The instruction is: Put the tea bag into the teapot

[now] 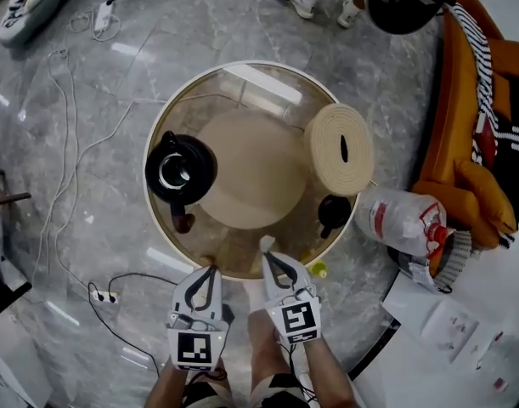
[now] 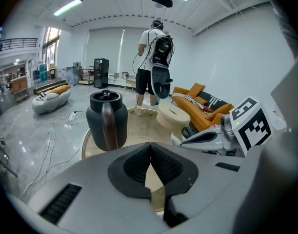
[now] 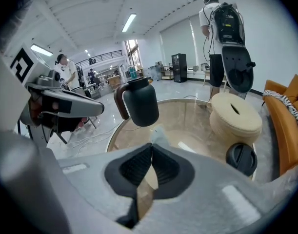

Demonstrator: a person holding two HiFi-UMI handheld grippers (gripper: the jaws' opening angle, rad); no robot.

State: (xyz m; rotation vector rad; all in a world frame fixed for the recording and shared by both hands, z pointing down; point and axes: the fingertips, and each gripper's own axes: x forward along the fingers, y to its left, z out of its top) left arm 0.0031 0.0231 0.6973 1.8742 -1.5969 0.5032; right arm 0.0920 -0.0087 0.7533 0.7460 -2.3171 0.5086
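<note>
A black teapot (image 1: 181, 172) stands open-topped at the left of the round glass table (image 1: 242, 79); it also shows as the teapot (image 2: 106, 121) and the teapot (image 3: 139, 101). Its black lid (image 1: 334, 211) lies at the table's right front. My right gripper (image 1: 268, 256) hovers at the near rim, shut on a pale tea bag (image 1: 267, 244). The tea bag (image 3: 159, 137) pokes out past the closed tips of the right gripper (image 3: 151, 146). My left gripper (image 1: 210, 270) hangs beside it, shut and with nothing in it, as the left gripper (image 2: 149, 145) also shows.
A round beige woven box (image 1: 340, 149) sits at the table's right. A clear plastic bag (image 1: 403, 219) and an orange sofa (image 1: 471, 160) are to the right. Cables and a power strip (image 1: 104, 296) lie on the floor at left. A person (image 2: 153, 67) stands beyond the table.
</note>
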